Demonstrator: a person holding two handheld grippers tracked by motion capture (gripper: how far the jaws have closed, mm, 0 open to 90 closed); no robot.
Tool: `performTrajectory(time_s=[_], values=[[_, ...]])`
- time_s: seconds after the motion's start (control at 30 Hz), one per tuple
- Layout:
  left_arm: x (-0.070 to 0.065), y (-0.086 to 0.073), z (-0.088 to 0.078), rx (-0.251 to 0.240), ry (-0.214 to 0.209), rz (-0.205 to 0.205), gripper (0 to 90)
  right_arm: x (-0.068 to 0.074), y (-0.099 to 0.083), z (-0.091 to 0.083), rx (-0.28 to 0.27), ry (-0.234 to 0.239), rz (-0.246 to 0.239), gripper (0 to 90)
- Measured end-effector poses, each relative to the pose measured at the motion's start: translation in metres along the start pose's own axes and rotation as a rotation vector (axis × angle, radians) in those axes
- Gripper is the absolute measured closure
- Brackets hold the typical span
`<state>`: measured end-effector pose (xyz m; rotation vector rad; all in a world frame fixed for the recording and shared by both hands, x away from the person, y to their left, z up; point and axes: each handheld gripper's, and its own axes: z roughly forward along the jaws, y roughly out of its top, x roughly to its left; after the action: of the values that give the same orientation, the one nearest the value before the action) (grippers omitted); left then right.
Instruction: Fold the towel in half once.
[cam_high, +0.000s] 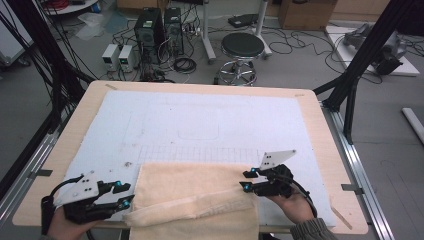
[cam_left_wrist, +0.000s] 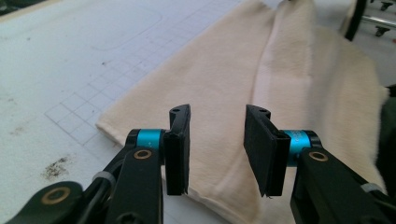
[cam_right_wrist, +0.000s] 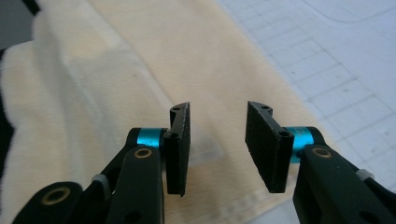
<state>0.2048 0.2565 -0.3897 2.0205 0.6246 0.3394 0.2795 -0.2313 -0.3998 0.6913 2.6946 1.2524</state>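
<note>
Cream towel (cam_high: 195, 195) flat on tabletop (cam_high: 320, 130). L gripper (cam_high: 126, 195) & R gripper (cam_high: 245, 180) at its ends, fingers apart, nothing clamped.

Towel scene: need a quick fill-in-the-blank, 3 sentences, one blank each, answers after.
1. The cream towel lies on the near part of a white mat printed with a faint ____ of squares.
2. The left claw sits at the towel's left edge with its jaws ____, nothing between them.
3. The right claw is at the towel's ____ edge, jaws apart.

Missing words: grid; open; right
</note>
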Motion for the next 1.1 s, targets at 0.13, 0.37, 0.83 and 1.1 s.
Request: performTrajectory(time_s=[0.13, 0.37, 0.83, 1.1], values=[[0.019, -0.002, 0.027, 0.022, 0.056, -0.043, 58.3, -0.016, -0.001, 0.008, 0.015, -0.051, 0.020, 55.0], [0.044, 0.006, 0.065, 0.094, 0.123, -0.050, 48.9, -0.035, -0.006, 0.018, 0.008, -0.110, 0.047, 48.9], [0.071, -0.005, 0.090, 0.182, 0.093, -0.170, 58.1, -0.045, -0.010, 0.035, 0.090, -0.048, 0.063, 67.5], [0.076, 0.007, 0.096, 0.179, 0.133, -0.153, 82.2, -0.050, -0.001, 0.036, 0.094, -0.057, 0.038, 80.1]])
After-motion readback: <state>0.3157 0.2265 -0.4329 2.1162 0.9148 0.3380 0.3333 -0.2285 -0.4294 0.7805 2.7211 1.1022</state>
